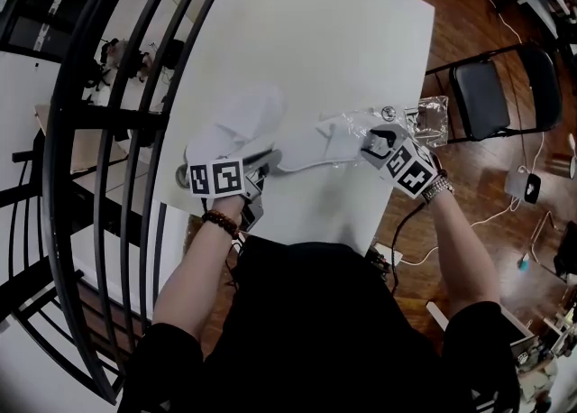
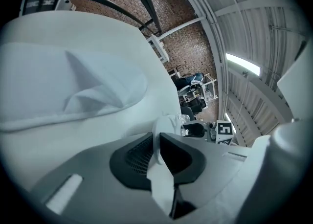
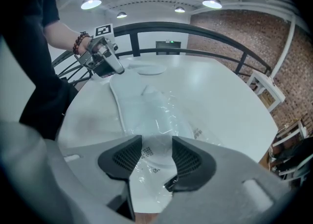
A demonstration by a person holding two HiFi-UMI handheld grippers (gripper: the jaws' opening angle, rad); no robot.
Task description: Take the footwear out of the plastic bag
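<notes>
One white slipper (image 1: pixel 236 123) lies free on the white table (image 1: pixel 343 32); it fills the upper left of the left gripper view (image 2: pixel 73 86). A second white slipper (image 1: pixel 311 145) lies half inside a clear plastic bag (image 1: pixel 424 118). My left gripper (image 1: pixel 261 162) is shut on a thin white edge of that slipper (image 2: pixel 164 179), which sticks out between its pads. My right gripper (image 1: pixel 374 142) sits at the bag's other end, near the table's right edge. Its jaws stand part way apart, with the crinkled bag (image 3: pixel 166 115) and the slipper's end (image 3: pixel 142 105) filling the gap.
A black curved railing (image 1: pixel 90 132) runs along the table's left side. A black folding chair (image 1: pixel 491 87) stands on the wooden floor to the right, with cables and small devices around it. The table's near edge is close to the person's body.
</notes>
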